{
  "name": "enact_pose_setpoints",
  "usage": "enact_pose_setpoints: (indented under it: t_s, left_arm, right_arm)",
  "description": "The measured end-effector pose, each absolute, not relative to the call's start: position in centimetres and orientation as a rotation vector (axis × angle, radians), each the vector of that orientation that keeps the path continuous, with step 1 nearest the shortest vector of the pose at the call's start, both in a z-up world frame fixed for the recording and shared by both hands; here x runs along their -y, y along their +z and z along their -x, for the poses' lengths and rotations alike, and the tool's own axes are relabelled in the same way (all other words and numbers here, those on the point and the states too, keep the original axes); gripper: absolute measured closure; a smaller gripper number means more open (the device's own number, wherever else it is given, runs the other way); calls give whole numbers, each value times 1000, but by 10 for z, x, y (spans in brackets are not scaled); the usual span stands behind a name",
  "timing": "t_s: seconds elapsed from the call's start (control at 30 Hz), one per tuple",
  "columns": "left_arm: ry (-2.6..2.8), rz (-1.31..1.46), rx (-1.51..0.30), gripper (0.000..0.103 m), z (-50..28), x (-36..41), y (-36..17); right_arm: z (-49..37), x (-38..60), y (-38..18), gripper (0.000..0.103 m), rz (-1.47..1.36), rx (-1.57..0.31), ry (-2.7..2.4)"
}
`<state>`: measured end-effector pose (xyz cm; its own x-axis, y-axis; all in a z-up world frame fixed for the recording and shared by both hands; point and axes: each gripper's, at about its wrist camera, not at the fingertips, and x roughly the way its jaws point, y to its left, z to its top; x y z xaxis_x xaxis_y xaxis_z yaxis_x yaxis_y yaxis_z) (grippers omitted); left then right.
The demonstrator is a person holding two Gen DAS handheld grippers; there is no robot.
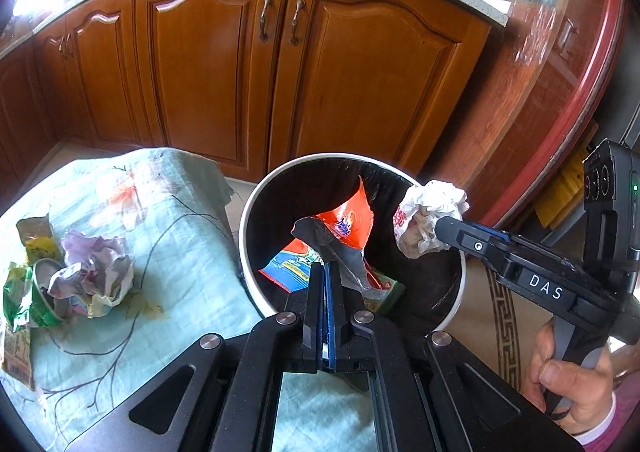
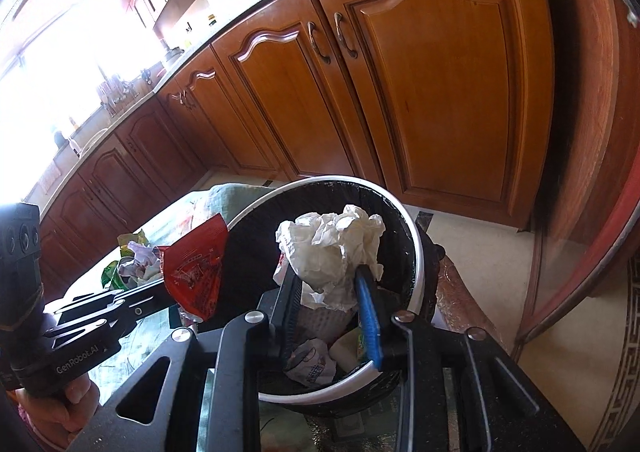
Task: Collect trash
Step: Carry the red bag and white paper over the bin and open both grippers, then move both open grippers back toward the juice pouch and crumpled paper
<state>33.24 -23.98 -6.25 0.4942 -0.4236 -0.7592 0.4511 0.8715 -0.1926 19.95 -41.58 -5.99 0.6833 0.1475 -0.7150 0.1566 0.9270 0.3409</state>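
Two grippers work over one bin. Left gripper [image 1: 325, 252] is clenched on a red snack wrapper [image 1: 348, 220], held above the round, white-rimmed trash bin [image 1: 256, 188]; right gripper [image 2: 328, 276] has a crumpled white paper ball [image 2: 332, 248] between its fingers, also over the bin's mouth, though whether the pads truly press on it cannot be told.

One black liner fills the bin, and inside lie at least three pieces: a red-and-blue packet [image 1: 286, 268], a green packet [image 1: 386, 286] and a small printed paper wad [image 2: 310, 364]; the gripper frames hide the rest.

One table under a pale green flowered cloth [image 1: 180, 252] stands just left of the bin. On it sit one crumpled lilac-and-white paper [image 1: 96, 272], one green cup-like container [image 1: 40, 296] and one yellow-green wrapper [image 1: 38, 240]; a further printed packet is cut off at the left edge.

Two hands show, each only partly.
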Motion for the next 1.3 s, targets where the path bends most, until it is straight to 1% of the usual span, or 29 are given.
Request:
enact_pose_setpoints:
  t_s: [0.03, 0.07, 0.1, 0.17, 0.2, 0.23, 0.27, 0.3, 0.33, 0.4, 0.43, 0.47, 0.5, 0.53, 0.63, 0.93, 1.3]
  left_arm:
    - [-533, -21, -925, 99, -335, 240, -64]
    - [-535, -7, -939, 93, -338, 241, -66]
    - [-532, 2, -946, 85, -340, 241, -67]
    - [-524, 15, -940, 80, -341, 240, -67]
    - [-526, 21, -939, 79, -340, 239, -67]
    - [-525, 27, -939, 79, -340, 238, -68]
    - [-523, 33, -939, 78, -339, 236, -67]
    - [-520, 42, -935, 75, -337, 233, -67]
    - [-517, 50, -930, 73, -334, 229, -67]
    - [-507, 62, -919, 64, -327, 220, -67]
    - [-504, 67, -911, 62, -324, 216, -66]
    - [-497, 74, -906, 58, -319, 211, -66]
    - [-485, 82, -902, 54, -314, 205, -66]
    - [-477, 91, -898, 52, -309, 200, -67]
    - [-450, 120, -894, 50, -295, 181, -69]
    - [-360, 206, -891, 49, -258, 118, -71]
    - [-259, 286, -888, 49, -222, 48, -68]
  right_arm:
    - [-200, 418, -61, 68, -400, -824, -4]
    - [-201, 419, -62, 63, -407, -827, -2]
    - [-201, 421, -63, 56, -413, -828, 2]
    - [-199, 422, -64, 51, -421, -825, 3]
    - [-198, 422, -64, 45, -427, -823, 6]
    - [-196, 422, -64, 43, -433, -819, 9]
    - [-195, 422, -64, 43, -437, -816, 8]
    - [-194, 422, -65, 40, -442, -814, 10]
    - [-193, 421, -65, 35, -449, -812, 11]
    - [-188, 418, -64, 28, -460, -802, 16]
    - [-187, 417, -63, 24, -464, -799, 19]
    - [-185, 414, -62, 22, -469, -796, 25]
    - [-182, 411, -62, 16, -477, -792, 31]
    - [-180, 408, -62, 12, -484, -788, 36]
    - [-171, 396, -61, 9, -505, -777, 53]
    - [-152, 345, -54, 9, -483, -755, 119]
    - [-160, 286, -61, 9, -449, -809, 229]
